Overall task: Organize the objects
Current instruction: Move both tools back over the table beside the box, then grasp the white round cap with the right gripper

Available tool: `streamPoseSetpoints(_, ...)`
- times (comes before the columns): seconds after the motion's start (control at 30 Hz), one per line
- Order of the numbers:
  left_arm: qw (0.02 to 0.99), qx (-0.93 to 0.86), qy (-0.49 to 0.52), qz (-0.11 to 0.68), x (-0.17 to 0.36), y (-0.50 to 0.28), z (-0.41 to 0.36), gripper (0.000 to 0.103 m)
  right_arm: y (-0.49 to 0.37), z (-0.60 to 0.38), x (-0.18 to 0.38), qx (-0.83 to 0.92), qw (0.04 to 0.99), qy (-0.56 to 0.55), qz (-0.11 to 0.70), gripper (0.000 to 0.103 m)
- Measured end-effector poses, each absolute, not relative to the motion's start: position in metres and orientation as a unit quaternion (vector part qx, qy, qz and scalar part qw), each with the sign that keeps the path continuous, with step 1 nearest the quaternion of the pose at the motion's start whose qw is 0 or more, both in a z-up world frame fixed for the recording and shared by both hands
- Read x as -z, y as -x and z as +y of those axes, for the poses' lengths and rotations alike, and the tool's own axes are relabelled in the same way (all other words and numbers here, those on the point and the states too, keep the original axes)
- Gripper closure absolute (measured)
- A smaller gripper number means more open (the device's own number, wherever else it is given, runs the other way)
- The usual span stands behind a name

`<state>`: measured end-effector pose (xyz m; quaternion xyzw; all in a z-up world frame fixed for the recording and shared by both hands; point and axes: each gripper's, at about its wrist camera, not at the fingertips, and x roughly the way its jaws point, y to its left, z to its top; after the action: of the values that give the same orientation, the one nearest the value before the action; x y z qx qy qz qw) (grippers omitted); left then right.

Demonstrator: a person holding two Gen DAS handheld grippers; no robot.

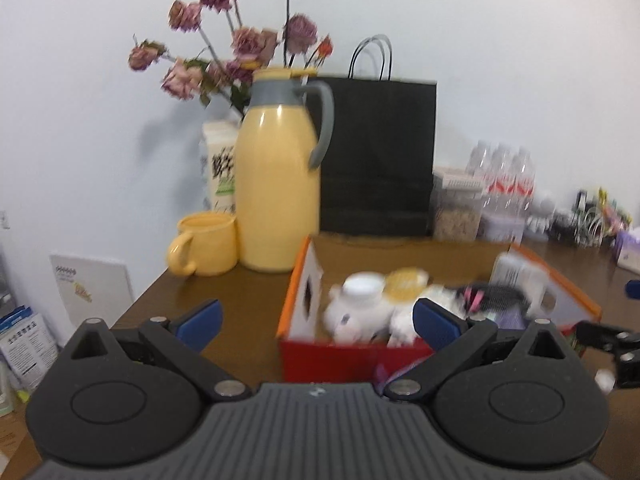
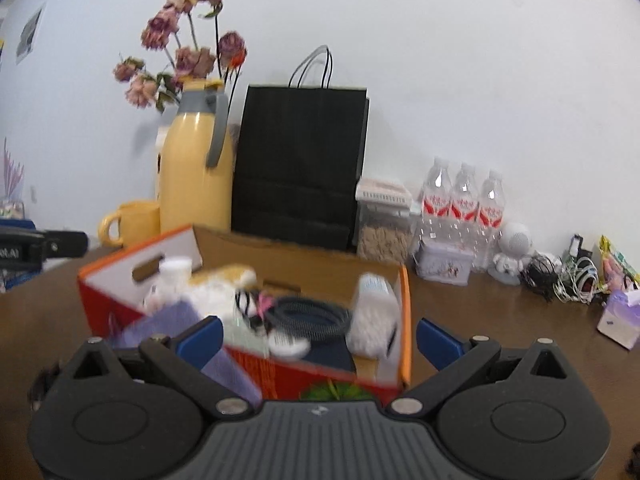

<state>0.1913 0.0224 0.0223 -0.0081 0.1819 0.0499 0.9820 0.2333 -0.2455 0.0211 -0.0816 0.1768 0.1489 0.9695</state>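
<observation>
Red-and-orange cardboard box point(image 1: 400, 354) on brown table point(image 1: 240, 300) — holding white plush toy point(image 1: 352, 316), black coiled cable point(image 2: 310, 314), white bottle point(image 2: 376, 312), left gripper point(image 1: 318, 322) fingers spread apart, empty, right gripper point(image 2: 320, 336) likewise spread, empty — yellow thermos jug point(image 1: 278, 184), yellow mug point(image 1: 204, 244), black paper bag point(image 1: 378, 156) behind.

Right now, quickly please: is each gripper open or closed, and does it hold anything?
Left gripper: open, holding nothing.
Right gripper: open, holding nothing; the cardboard box sits ahead of it.
</observation>
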Motion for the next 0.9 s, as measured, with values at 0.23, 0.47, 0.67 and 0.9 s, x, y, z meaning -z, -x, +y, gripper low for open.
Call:
streamPoseSetpoints(0.23, 0.971, -0.059, -0.004, 0.231, 0.0, -0.168, 0.041, 0.0, -0.208, -0.268, 0.005, -0.144, 0.958, 0.107, 0.223, 0.0)
streamPoseSetpoints(0.47, 0.963, -0.061, 0.005, 0.262, 0.016, -0.152, 0.051, 0.0, -0.205, -0.29, 0.029, -0.131, 0.947, 0.108, 0.273, 0.0)
streamPoseSetpoints(0.67, 0.959, -0.062, 0.014, 0.275, 0.024, -0.146, 0.054, 0.0, -0.229, -0.302, 0.038, -0.118, 0.942, 0.083, 0.304, 0.015)
streamPoseSetpoints(0.9, 0.959, -0.057, 0.02, 0.278, 0.026, -0.144, 0.055, 0.0, -0.244, -0.308, 0.042, -0.116, 0.94, 0.053, 0.315, 0.042)
